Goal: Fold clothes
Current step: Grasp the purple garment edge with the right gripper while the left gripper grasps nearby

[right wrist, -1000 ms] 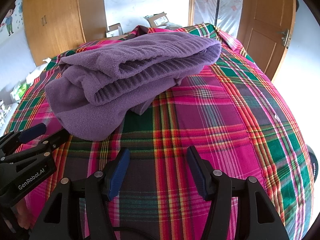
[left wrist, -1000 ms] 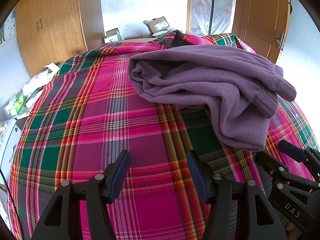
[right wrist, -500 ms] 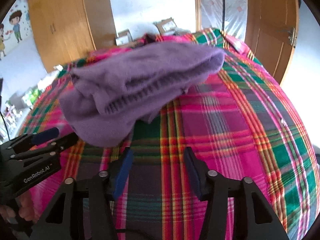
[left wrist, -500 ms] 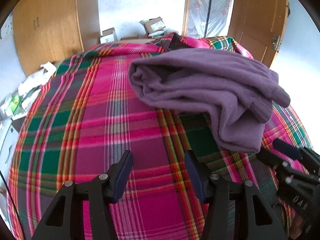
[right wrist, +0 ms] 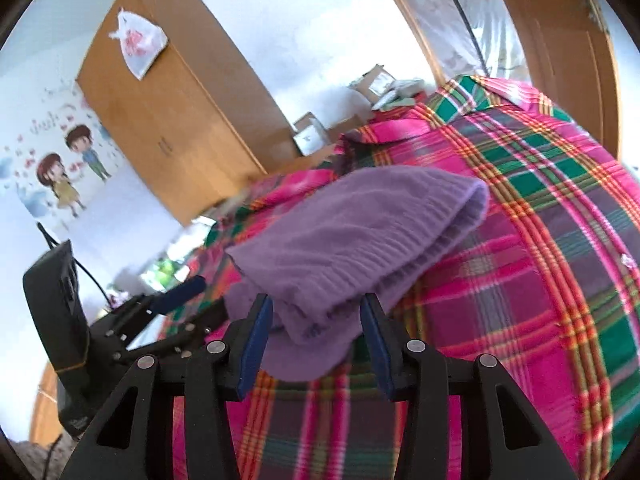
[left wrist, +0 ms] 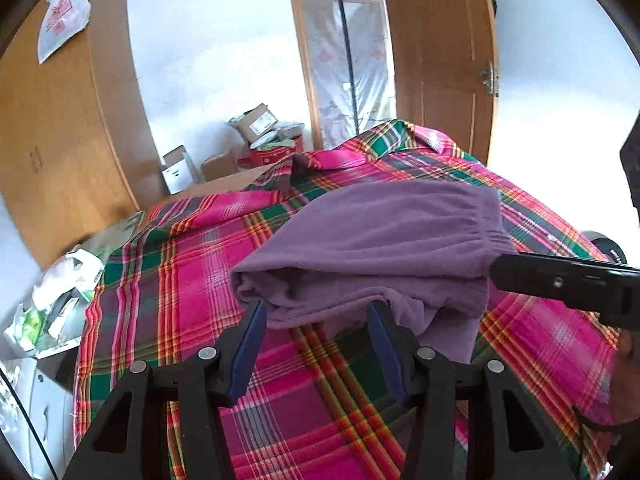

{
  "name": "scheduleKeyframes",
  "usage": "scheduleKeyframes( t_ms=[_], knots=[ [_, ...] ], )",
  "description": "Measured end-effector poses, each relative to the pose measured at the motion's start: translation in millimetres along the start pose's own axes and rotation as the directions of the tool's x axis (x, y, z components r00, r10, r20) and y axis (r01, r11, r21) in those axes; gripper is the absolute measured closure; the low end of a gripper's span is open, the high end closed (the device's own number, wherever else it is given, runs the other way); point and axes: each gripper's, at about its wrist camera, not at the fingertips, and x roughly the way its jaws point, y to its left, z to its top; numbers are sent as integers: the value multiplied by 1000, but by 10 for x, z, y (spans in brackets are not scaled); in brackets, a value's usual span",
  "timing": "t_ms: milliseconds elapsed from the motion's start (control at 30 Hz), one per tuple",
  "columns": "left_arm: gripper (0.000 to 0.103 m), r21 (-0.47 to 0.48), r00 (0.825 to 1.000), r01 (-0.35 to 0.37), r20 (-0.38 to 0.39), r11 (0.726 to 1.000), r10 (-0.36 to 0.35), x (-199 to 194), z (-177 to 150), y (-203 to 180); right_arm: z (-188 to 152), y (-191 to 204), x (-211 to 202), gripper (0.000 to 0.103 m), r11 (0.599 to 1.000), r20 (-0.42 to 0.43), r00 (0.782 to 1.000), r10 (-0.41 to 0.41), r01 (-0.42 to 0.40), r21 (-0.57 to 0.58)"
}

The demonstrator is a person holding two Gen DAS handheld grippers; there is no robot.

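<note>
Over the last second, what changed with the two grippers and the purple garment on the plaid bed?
Both grippers moved forward to the purple garment: the left gripper and right gripper now stand open with its near edge between their fingers, no longer back over bare plaid bedspread. Nothing is clamped yet. The garment looks similarly folded on the bed.

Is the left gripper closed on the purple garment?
No. The left gripper has its jaws spread wide, and the purple garment lies folded on the plaid bedspread.
</note>
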Motion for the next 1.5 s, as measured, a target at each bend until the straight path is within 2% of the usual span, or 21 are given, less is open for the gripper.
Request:
scheduleKeyframes(
  t_ms=[33,67,133,200,233,267,333,567,633,733,800,1000,1133,1400,1467,1500],
  knots=[
    [51,-2,1000,10,2,1000,-10,-3,18,14,15,-4,8,56,1000,3,1000,-3,3,1],
    [51,0,1000,18,5,1000,-18,-8,34,20,26,-8,28,60,1000,-2,1000,-4,4,2],
    [51,7,1000,19,3,1000,-19,-24,67,13,77,2,81,73,1000,-23,1000,-18,18,1],
    [51,15,1000,21,2,1000,-21,-40,101,7,101,11,96,80,1000,-25,999,-21,21,-4],
    [51,7,999,46,7,999,-46,-76,113,21,108,14,101,93,1000,-24,1000,-21,21,-13],
    [51,-2,997,72,13,997,-72,-113,125,36,119,28,96,94,999,-17,1000,-23,22,-28],
    [51,-5,994,110,30,994,-109,-201,151,59,151,67,82,95,998,4,1000,-30,30,-64],
    [51,124,996,67,56,990,-74,-109,242,-64,348,156,-11,96,994,61,998,13,-6,-113],
    [51,156,998,25,57,987,-35,-12,277,-93,384,163,-24,96,993,57,998,38,-31,-111],
    [51,176,999,10,35,984,-16,151,336,-90,407,174,-19,96,992,41,998,51,-45,-119],
    [51,201,998,-19,63,979,7,174,361,-90,408,167,-4,96,991,26,998,60,-56,-120],
    [51,342,995,51,68,938,-79,280,418,-240,437,125,11,96,992,8,996,88,-87,-93],
    [51,324,985,138,55,936,-165,316,468,-237,489,97,37,96,993,6,995,95,-94,-69],
    [51,313,980,180,27,933,-198,478,528,-221,521,94,79,96,991,-4,994,114,-114,-66],
    [54,329,977,196,13,924,-212,500,515,-249,524,81,89,96,992,-7,994,113,-113,-62],
    [66,337,976,204,7,919,-219,511,508,-263,525,79,97,96,992,-9,994,112,-112,-61]
  ],
)
